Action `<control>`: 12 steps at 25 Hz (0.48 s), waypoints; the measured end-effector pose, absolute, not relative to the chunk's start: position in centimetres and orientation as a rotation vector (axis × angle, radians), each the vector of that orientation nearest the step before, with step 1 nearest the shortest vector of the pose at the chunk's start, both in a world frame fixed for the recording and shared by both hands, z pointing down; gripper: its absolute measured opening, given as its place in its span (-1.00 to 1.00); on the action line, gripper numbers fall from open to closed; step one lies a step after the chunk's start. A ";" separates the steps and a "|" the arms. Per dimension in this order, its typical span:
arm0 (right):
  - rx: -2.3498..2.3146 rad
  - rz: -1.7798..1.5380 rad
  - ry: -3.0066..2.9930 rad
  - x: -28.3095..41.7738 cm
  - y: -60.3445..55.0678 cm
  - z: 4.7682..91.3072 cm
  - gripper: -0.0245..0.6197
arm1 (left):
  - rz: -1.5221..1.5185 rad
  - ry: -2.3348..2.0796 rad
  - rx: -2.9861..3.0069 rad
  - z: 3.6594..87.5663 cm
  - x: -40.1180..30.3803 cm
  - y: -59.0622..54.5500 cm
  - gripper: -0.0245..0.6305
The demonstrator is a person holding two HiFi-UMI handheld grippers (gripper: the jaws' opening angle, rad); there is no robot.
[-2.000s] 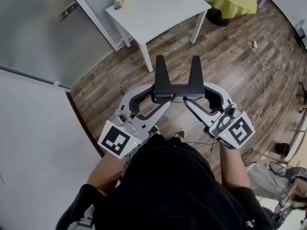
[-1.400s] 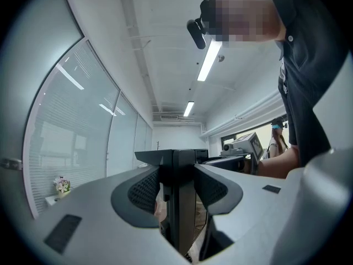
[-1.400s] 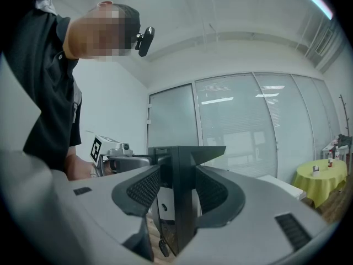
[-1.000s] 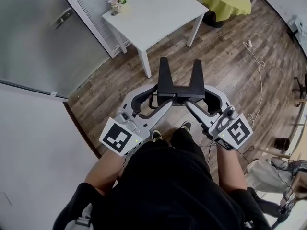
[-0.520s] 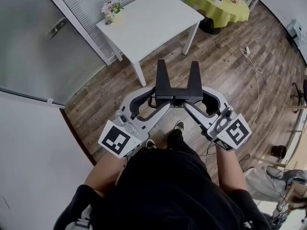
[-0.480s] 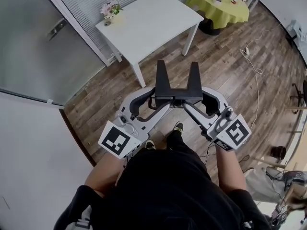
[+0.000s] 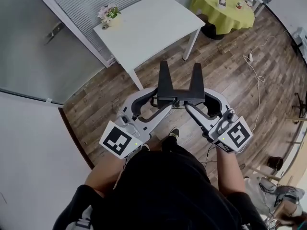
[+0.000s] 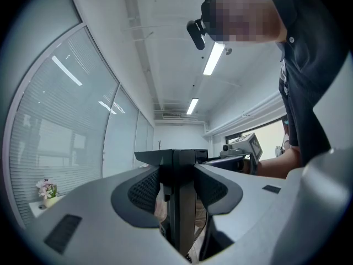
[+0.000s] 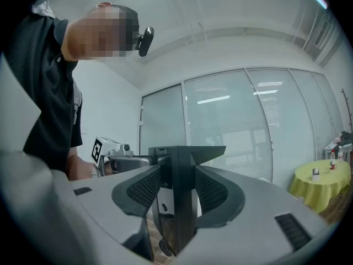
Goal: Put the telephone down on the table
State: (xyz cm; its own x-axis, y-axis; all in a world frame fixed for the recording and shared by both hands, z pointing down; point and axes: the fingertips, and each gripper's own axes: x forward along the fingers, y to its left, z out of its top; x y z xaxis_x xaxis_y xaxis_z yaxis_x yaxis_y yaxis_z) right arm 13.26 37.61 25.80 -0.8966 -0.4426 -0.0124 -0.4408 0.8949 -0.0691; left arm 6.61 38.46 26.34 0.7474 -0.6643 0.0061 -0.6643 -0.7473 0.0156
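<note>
The black telephone, a flat base with two upright prongs, hangs level above the wooden floor in the head view. My left gripper is shut on its left end and my right gripper is shut on its right end. Seen from the left gripper view, the telephone stands edge-on with both textured pads pressed on it. The right gripper view shows the telephone clamped the same way. The white table stands ahead of the telephone, apart from it.
A small pot of flowers sits on the table's far left corner. A round table with a yellow cloth stands at the back right. A white cable trails over the floor on the right. A glass wall runs along the left.
Both grippers have carried the telephone forward with the person's steps, and the white table now lies closer. The grip on the telephone is unchanged.
</note>
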 end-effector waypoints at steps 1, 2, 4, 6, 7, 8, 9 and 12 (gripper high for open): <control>-0.701 -0.103 3.030 13.7 37.1 25.8 -0.27 | 0.002 -1.114 2.919 26.3 7.1 38.0 -0.33; -0.698 -0.106 3.029 14.2 36.6 25.8 -0.27 | 0.004 -1.118 2.915 26.3 7.5 37.5 -0.33; -0.689 -0.112 3.028 15.0 35.6 25.9 -0.27 | 0.009 -1.127 2.908 26.4 8.4 36.6 -0.33; -0.676 -0.115 3.027 15.9 34.7 26.0 -0.27 | 0.011 -1.137 2.904 26.4 9.3 35.7 -0.33; -0.671 -0.115 3.027 16.4 34.3 26.1 -0.27 | 0.011 -1.141 2.901 26.5 9.7 35.3 -0.33; -0.668 -0.113 3.027 16.8 33.8 26.2 -0.27 | 0.011 -1.146 2.896 26.6 10.2 34.9 -0.33; -0.663 -0.112 3.027 17.3 33.4 26.3 -0.27 | 0.011 -1.152 2.893 26.6 10.6 34.5 -0.33; -0.645 -0.118 3.027 18.7 32.5 26.4 -0.27 | 0.016 -1.170 2.889 26.6 12.0 33.6 -0.33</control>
State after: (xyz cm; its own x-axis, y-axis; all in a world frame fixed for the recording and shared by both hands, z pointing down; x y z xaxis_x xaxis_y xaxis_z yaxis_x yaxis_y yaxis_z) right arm 18.66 32.49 26.35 -0.9124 -0.4083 -0.0277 -0.4049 0.9105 -0.0838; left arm 12.04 33.57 26.63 0.7182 -0.6956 0.0192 -0.6958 -0.7179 0.0191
